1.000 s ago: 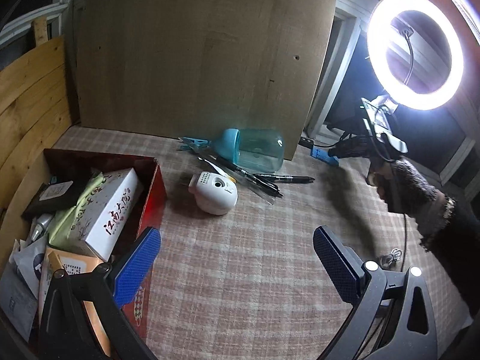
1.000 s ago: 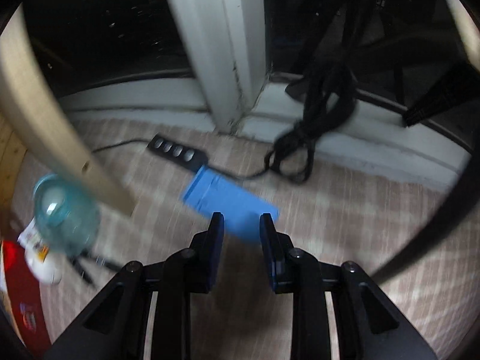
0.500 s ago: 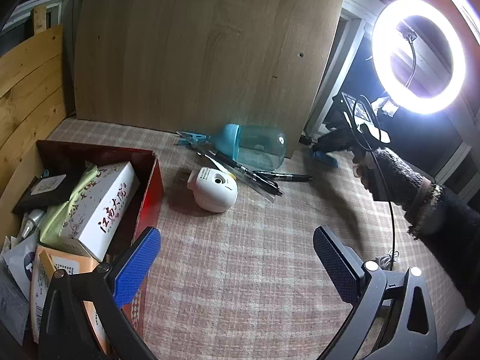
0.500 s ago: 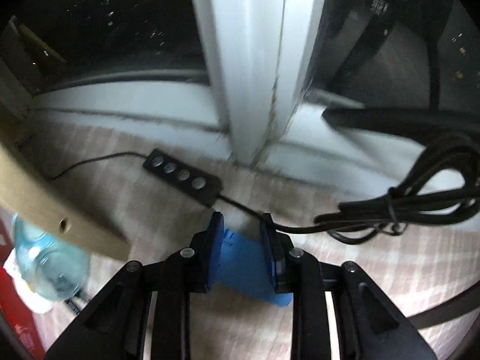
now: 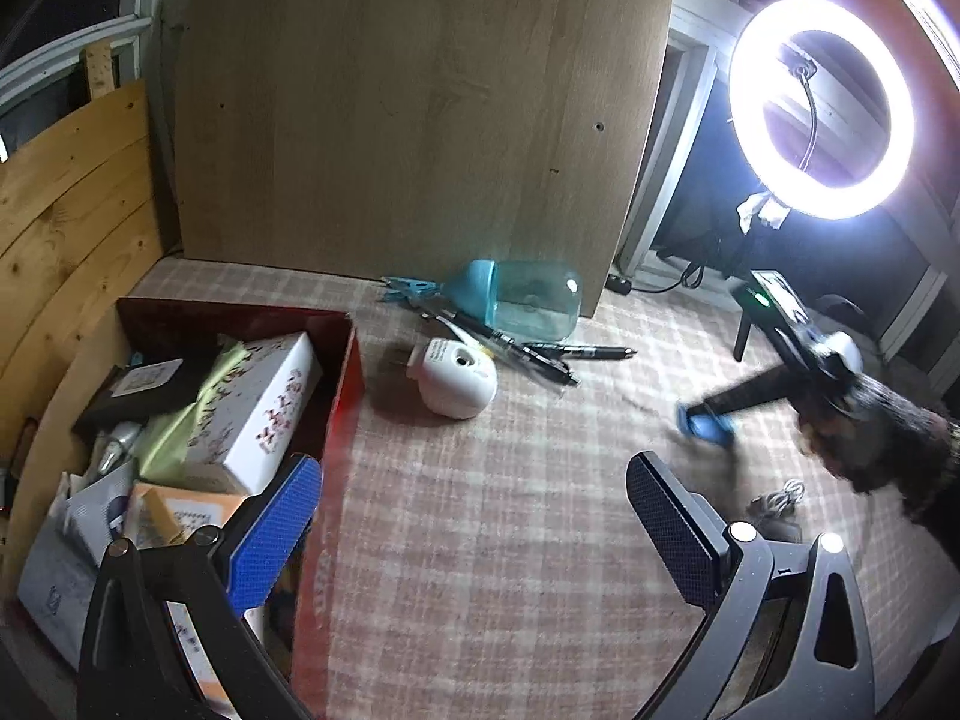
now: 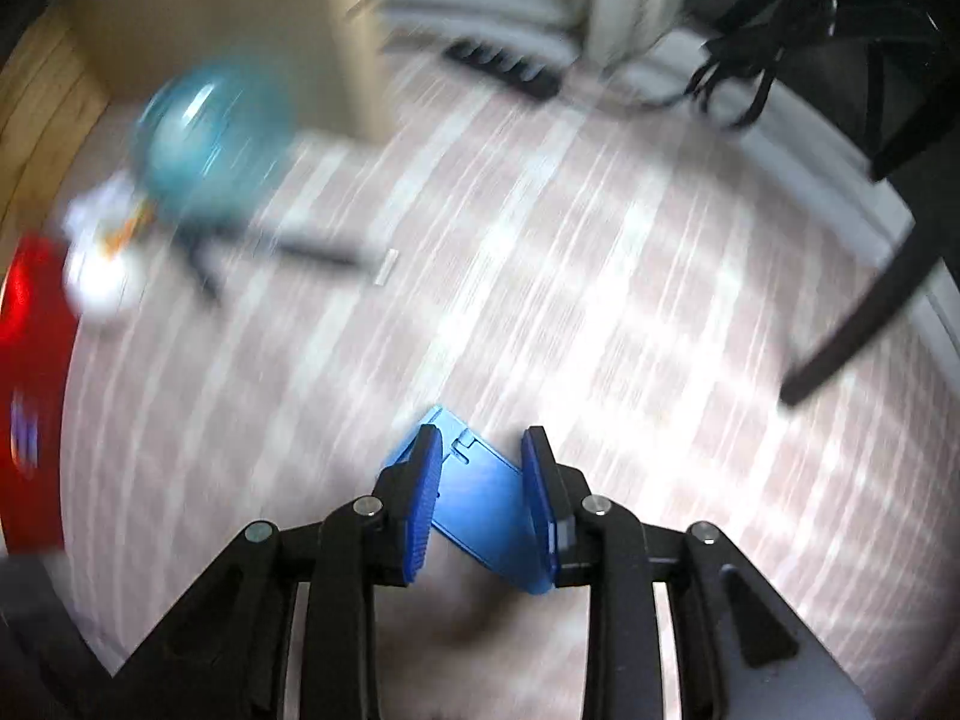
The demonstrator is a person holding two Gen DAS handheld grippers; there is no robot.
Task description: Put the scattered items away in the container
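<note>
My right gripper [image 6: 480, 498] is shut on a flat blue plastic piece [image 6: 480, 510] and holds it above the checked cloth; it also shows in the left wrist view [image 5: 705, 423] at the right. My left gripper [image 5: 474, 516] is open and empty beside the red box [image 5: 345, 420], which holds a white carton [image 5: 252, 414] and several packets. A white round gadget [image 5: 453, 381], a teal bottle [image 5: 522, 300] lying on its side, black pens [image 5: 540, 354] and a blue clip [image 5: 411, 288] lie right of the box.
A wooden board [image 5: 420, 108] leans at the back. A lit ring light [image 5: 822, 108] stands at the right, with a black power strip [image 6: 504, 66] and cables [image 6: 738, 78] by the window frame. Keys on a cord [image 5: 777, 498] lie near my left gripper's right finger.
My right gripper has lifted the blue piece from beside the power strip and swung it back toward the middle of the cloth. The left gripper has barely moved.
</note>
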